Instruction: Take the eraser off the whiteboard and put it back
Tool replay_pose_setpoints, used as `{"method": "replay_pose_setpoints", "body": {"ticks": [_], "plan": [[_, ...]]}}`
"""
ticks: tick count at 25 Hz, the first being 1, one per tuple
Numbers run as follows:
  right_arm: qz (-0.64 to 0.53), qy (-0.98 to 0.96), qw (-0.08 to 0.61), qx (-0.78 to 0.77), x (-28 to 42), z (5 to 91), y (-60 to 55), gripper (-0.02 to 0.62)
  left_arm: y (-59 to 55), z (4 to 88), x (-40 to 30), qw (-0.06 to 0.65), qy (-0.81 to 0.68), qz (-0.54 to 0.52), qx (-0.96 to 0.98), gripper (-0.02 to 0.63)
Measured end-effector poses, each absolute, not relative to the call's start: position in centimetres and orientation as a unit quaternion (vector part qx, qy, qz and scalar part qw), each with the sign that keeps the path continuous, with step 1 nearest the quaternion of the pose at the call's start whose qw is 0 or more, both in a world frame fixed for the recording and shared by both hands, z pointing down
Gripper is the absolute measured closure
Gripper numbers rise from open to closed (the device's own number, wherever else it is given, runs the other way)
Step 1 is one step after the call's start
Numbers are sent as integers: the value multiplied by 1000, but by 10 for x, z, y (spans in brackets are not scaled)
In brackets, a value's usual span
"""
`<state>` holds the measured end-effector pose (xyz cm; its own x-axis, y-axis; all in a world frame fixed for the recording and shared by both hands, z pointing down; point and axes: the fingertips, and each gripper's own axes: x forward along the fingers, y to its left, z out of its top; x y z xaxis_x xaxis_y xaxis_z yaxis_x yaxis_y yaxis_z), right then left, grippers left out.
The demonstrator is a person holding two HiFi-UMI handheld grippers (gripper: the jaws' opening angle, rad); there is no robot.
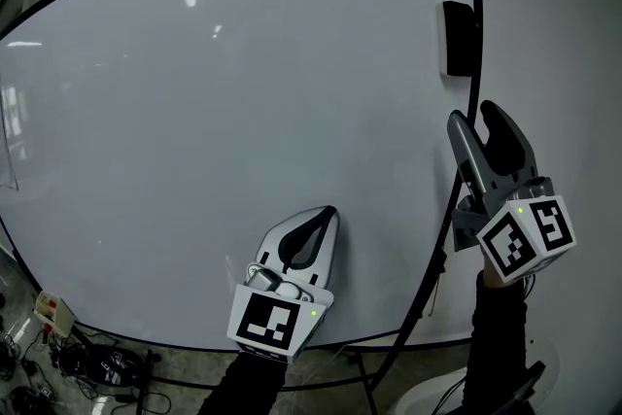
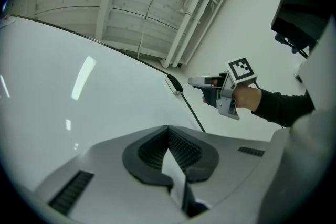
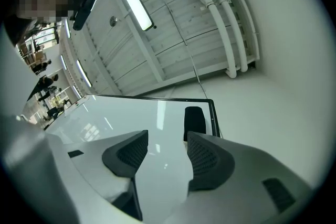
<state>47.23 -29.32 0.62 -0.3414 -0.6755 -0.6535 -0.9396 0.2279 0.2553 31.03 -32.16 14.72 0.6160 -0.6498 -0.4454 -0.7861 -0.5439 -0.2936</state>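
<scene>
A black eraser (image 1: 458, 38) sticks to the whiteboard (image 1: 224, 112) near its upper right corner, beside the black frame. My right gripper (image 1: 486, 133) is below the eraser and apart from it. Its jaws point up and are open with nothing between them. In the right gripper view the eraser (image 3: 195, 120) shows just beyond the gap between the jaws of the right gripper (image 3: 165, 147). My left gripper (image 1: 319, 226) hovers over the board's lower middle, shut and empty. The left gripper view shows the eraser (image 2: 175, 83) and the right gripper (image 2: 197, 81) farther along the board.
The board's black frame (image 1: 477, 63) runs down the right side, with a stand leg (image 1: 413, 316) beneath it. Cables and a power strip (image 1: 53, 311) lie on the floor at the lower left. A plain white wall (image 1: 554, 34) lies right of the board.
</scene>
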Motion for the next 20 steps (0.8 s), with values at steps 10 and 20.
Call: {"method": "replay_pose_setpoints", "body": {"ticks": [10,20], "plan": [[304,757,213,-538,465,50,-265,481,-314,160,293,216,420,145,-869,600],[271,755,222,-555,474,83,-249,541,-305,172,291,199,423,140,-873,600]]}}
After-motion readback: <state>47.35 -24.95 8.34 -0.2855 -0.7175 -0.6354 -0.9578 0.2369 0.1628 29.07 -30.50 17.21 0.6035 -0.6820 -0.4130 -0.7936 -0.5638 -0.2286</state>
